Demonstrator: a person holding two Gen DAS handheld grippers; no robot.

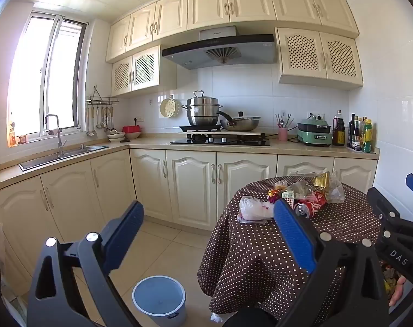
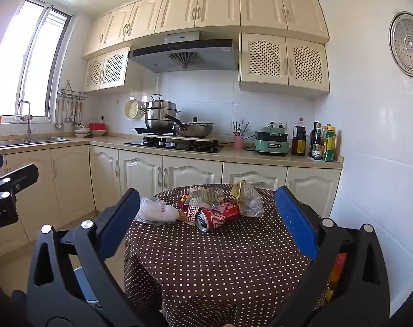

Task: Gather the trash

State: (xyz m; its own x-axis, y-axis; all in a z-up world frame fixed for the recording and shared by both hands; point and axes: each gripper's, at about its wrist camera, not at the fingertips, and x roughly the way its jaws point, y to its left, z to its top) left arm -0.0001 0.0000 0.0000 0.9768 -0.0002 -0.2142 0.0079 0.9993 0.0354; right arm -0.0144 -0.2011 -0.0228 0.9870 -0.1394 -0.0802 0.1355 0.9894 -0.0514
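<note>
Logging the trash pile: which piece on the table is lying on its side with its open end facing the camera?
The crushed red can; the other pieces are soft bags and wrappers.

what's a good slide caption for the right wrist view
Open right gripper faces a polka-dot table holding a crushed red can and plastic bags, nothing grasped yet.

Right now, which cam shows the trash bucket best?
Left wrist view: the grey bucket stands on the floor left of the table, rim and empty inside in plain sight. Right wrist view shows only a sliver behind the gripper frame.
</note>
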